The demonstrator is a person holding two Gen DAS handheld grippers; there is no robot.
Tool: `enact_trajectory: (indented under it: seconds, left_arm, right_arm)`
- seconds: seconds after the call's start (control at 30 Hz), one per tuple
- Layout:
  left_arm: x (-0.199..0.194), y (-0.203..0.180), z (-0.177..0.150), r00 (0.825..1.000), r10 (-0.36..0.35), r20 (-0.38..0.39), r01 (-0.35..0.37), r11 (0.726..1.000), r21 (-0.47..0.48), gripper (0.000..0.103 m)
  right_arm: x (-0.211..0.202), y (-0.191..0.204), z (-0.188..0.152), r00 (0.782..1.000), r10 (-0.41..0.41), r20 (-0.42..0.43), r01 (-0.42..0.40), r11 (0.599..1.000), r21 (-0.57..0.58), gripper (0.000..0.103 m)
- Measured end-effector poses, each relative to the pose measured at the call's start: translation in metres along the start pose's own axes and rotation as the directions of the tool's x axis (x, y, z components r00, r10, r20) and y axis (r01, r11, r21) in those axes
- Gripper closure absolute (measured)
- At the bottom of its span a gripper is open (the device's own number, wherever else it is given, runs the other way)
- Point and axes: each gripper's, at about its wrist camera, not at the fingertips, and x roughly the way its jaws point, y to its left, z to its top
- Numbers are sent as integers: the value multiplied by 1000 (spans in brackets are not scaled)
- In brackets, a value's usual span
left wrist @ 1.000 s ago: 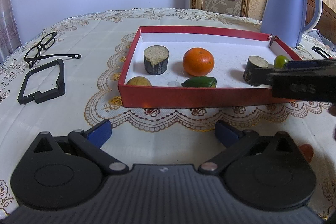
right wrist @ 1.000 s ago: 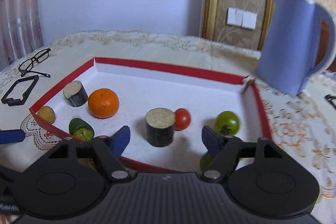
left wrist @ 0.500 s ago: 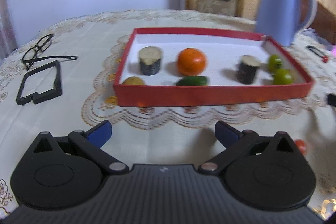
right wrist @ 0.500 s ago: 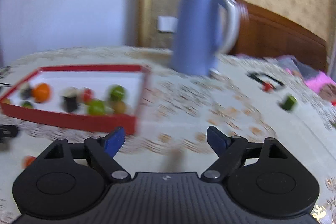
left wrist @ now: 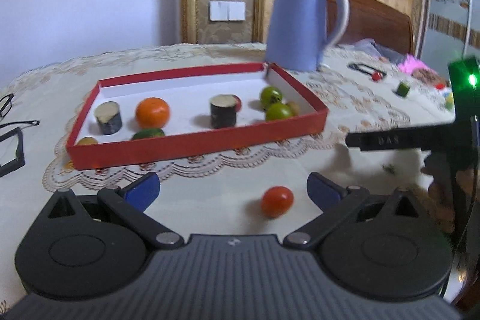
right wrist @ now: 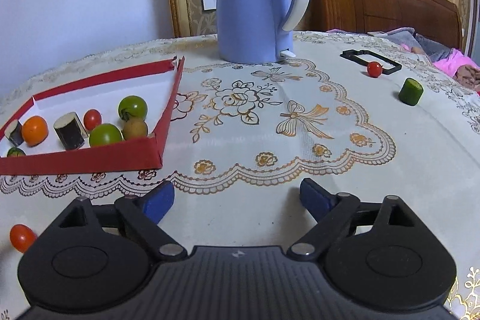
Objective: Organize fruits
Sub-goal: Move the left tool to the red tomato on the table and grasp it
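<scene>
the left gripper (left wrist: 232, 192) is held with its jaws spread wide and nothing pinched; a loose red cherry tomato (left wrist: 276, 201) lies on the tablecloth (left wrist: 210, 188) between its fingertips, nearer the right one and not touched. the tomato's outline is blurred in this view, so it possibly is not at rest. the right gripper (right wrist: 237, 195) is likewise spread and empty, its jaws having just been opening, with only bare cloth between them. ahead of it and to its right, well apart, a second red cherry tomato (right wrist: 374, 69) and a green cucumber piece (right wrist: 410, 91) are noted outside the red tray (right wrist: 90, 159). the tray, ahead and to its left, already holds an orange (right wrist: 34, 130), green tomatoes and dark cut cylinders. the near tomato is judged light, smooth, round and thin-skinned: liable to roll and to split under force. it is best taken across its widest middle, with gentle closure.
</scene>
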Motion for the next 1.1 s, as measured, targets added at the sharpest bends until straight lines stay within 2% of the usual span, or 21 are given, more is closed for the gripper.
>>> enact_trajectory:
  seconds: [0.1, 0.17, 0.3, 0.4, 0.5, 0.57, 0.6, 0.77, 0.9, 1.1]
  left_arm:
    - [4, -7, -5, 1000, 18, -2, -18, 999, 34, 3]
    - [7, -10, -8, 1000, 18, -17, -18, 999, 44, 17]
    - [15, -12, -13, 999, 15, -40, -13, 999, 47, 20]
    - [16, -13, -14, 999, -1, -37, 3, 999, 48, 29]
    - [18, -16, -13, 999, -29, -44, 31, 998, 48, 45]
    - [19, -18, -11, 997, -64, -51, 67, 996, 51, 66]
    - [19, -20, -11, 996, -78, -50, 80, 995, 52, 69]
    - [22, -26, -10, 994, -92, -59, 97, 993, 71, 80]
    - [20, -25, -8, 997, -68, -47, 71, 994, 77, 80]
    - [16, -11, 9, 999, -40, -7, 40, 999, 34, 80]
  right_arm:
    - [-1, 2, 0, 1000, -10, -4, 10, 1000, -14, 12]
    - [-1, 3, 0, 1000, -13, -6, 13, 1000, -18, 11]
    - [0, 2, 0, 1000, -14, -8, 14, 1000, -21, 11]
    - [0, 3, 0, 1000, -16, -9, 15, 1000, -23, 11]
    - [0, 3, 0, 1000, -18, -10, 17, 999, -27, 11]
    - [0, 4, 0, 1000, -19, -11, 19, 999, -29, 11]
    - [0, 4, 0, 1000, -19, -11, 18, 999, -29, 11]
    - [0, 4, 0, 1000, -19, -11, 18, 999, -28, 11]
    - [0, 4, 0, 1000, -19, -11, 19, 999, -28, 11]
    - [0, 4, 0, 1000, -19, -11, 19, 999, -28, 11]
